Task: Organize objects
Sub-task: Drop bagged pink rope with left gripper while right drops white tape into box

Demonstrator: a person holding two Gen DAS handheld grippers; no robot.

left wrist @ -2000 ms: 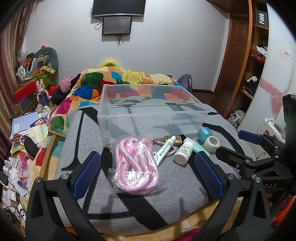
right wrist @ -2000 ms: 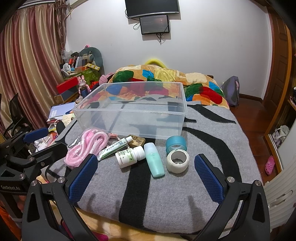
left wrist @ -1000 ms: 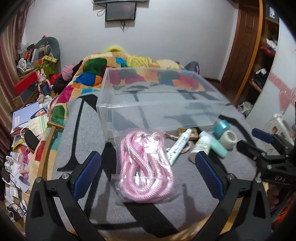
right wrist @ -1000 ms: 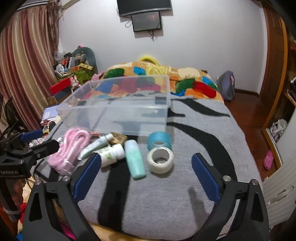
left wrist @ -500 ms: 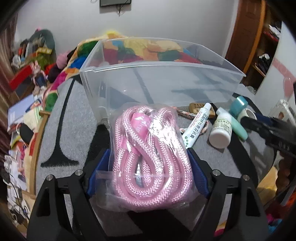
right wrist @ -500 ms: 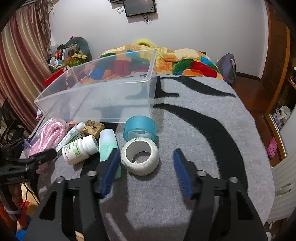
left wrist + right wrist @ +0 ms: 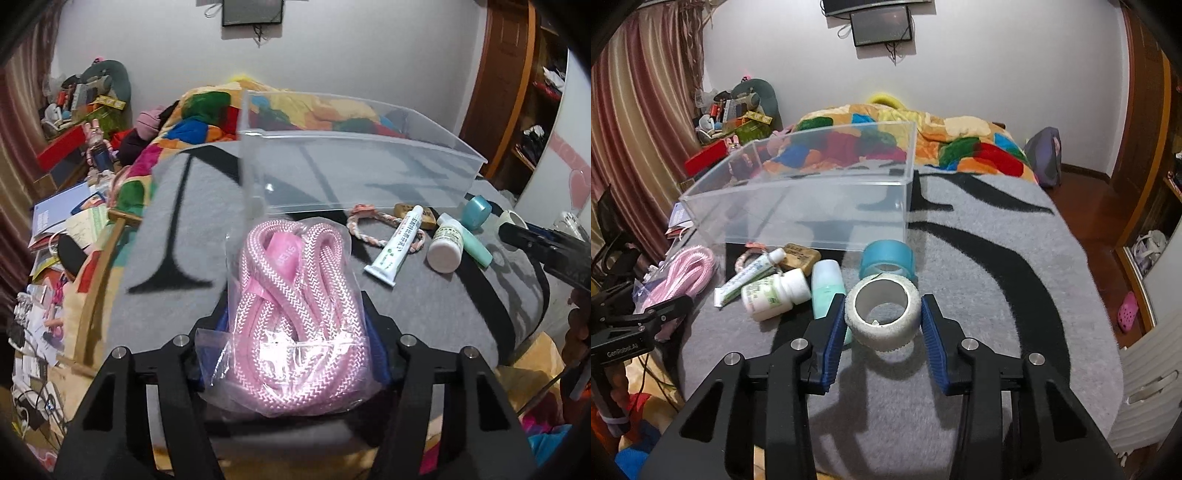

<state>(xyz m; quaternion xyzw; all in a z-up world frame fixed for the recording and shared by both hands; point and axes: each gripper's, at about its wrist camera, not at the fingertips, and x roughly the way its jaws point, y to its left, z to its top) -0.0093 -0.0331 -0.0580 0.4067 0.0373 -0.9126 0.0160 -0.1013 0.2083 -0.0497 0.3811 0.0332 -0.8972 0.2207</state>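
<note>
My left gripper (image 7: 295, 332) is shut on a bagged pink rope (image 7: 295, 314) and holds it in front of the clear plastic box (image 7: 354, 173). My right gripper (image 7: 882, 317) is shut on a white tape roll (image 7: 882, 314), lifted slightly off the grey blanket (image 7: 997, 288). Beside it lie a blue tape roll (image 7: 886, 260), a teal bottle (image 7: 827, 282), a white pill bottle (image 7: 775, 293), a tube (image 7: 750, 277), a brown block (image 7: 799, 256) and a braided bracelet (image 7: 373, 230). The box (image 7: 812, 206) holds nothing.
The bed carries a colourful quilt (image 7: 923, 140) behind the box. Cluttered papers and boxes (image 7: 62, 221) fill the floor on the left. A wooden door and shelves (image 7: 517, 92) stand on the right. The blanket's front edge (image 7: 960, 443) drops off near me.
Both grippers moved forward and closed: the left onto the pink rope bag, the right onto the white tape roll. The rope bag has come up off the blanket.
</note>
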